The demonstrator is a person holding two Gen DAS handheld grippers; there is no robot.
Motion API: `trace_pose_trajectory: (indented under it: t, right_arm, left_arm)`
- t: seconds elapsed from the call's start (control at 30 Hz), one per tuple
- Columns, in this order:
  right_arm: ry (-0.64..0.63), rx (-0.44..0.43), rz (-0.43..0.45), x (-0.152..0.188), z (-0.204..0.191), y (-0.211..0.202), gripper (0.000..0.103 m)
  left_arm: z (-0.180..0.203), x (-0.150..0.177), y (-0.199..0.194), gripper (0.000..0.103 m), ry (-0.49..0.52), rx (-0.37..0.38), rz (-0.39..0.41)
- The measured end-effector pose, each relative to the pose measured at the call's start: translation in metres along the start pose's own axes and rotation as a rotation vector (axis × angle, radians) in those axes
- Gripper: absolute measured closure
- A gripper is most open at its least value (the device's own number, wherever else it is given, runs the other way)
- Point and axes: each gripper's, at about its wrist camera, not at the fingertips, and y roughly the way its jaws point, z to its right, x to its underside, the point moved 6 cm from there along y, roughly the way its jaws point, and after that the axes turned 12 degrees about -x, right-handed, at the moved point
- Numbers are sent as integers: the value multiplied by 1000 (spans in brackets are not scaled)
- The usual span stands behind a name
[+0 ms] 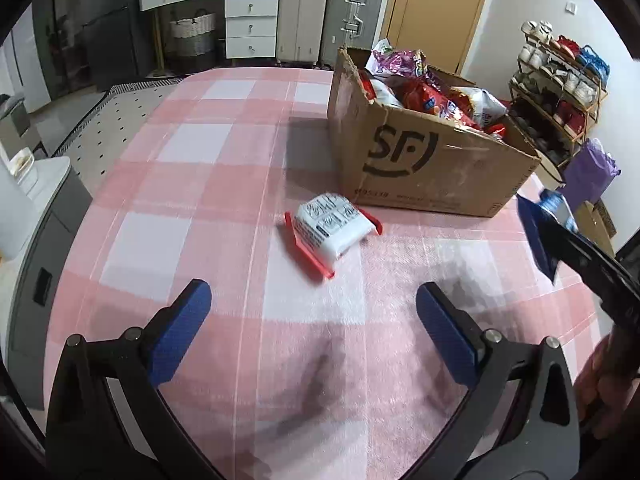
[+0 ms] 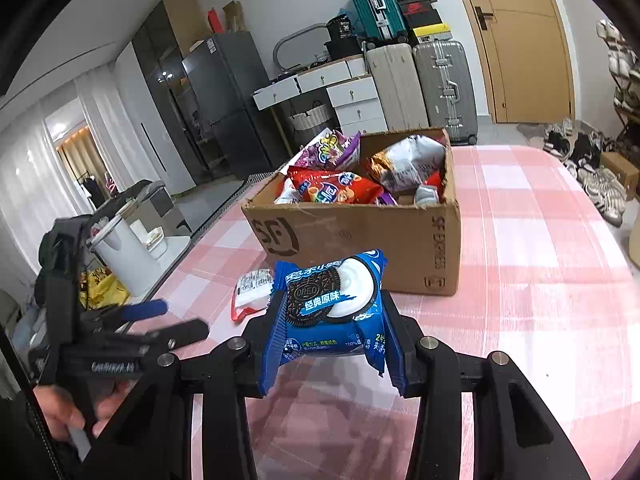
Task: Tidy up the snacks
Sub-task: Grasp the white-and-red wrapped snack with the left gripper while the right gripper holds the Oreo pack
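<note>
At the far left, past the table's edge, a white bucket [image 2: 120, 252] and a low grey cabinet [image 1: 44, 240] stand close against the pink checked tablecloth [image 1: 200, 184], leaving little room on that side. The left gripper [image 1: 313, 300] hovers with its blue pads [image 1: 182, 332] spread wide and nothing between them; a broad stretch of bare cloth lies ahead of it and to its left. Just beyond lies a white snack packet with red ends [image 1: 332, 230], flat on the cloth, near the front wall of the cardboard box [image 1: 424, 168] but apart from it. The box stands toward the far right part of the table, heaped with chip bags [image 2: 332, 186] that rise above its torn rim; what lies beneath them is hidden. To the right, the right gripper [image 2: 328, 320] is clamped on a blue Oreo packet [image 2: 330, 304], lifted clear of the cloth in front of the box. Right of the box the cloth runs open to the table edge, with shoes [image 2: 596, 184] on the floor beyond. In the left wrist view this gripper is cut off and blurred at the frame's right side, the packet barely showing.
</note>
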Motion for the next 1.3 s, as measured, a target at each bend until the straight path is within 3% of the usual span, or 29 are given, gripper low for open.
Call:
trace_pose_trajectory:
  t: [0.37, 0.77, 0.97, 1.03, 1.13, 1.2, 1.3]
  right_arm:
    - [41, -3, -27, 16, 6, -1, 60]
    - [69, 1, -31, 20, 11, -3, 59]
    - [61, -15, -43, 21, 6, 1, 59]
    - [56, -19, -44, 21, 5, 2, 59]
    - [59, -22, -45, 22, 3, 3, 59]
    - [60, -22, -46, 22, 3, 4, 59]
    - [63, -23, -50, 23, 3, 4, 59]
  left_arm:
    - [18, -26, 45, 2, 137, 11, -12]
    - [19, -39, 95, 2, 181, 52, -79]
    - [13, -40, 108, 2, 201, 37, -61]
    - [13, -40, 108, 6, 208, 44, -59]
    - [13, -41, 105, 21, 226, 46, -42]
    - [13, -41, 101, 45, 234, 60, -29]
    - [9, -41, 96, 61, 221, 77, 1]
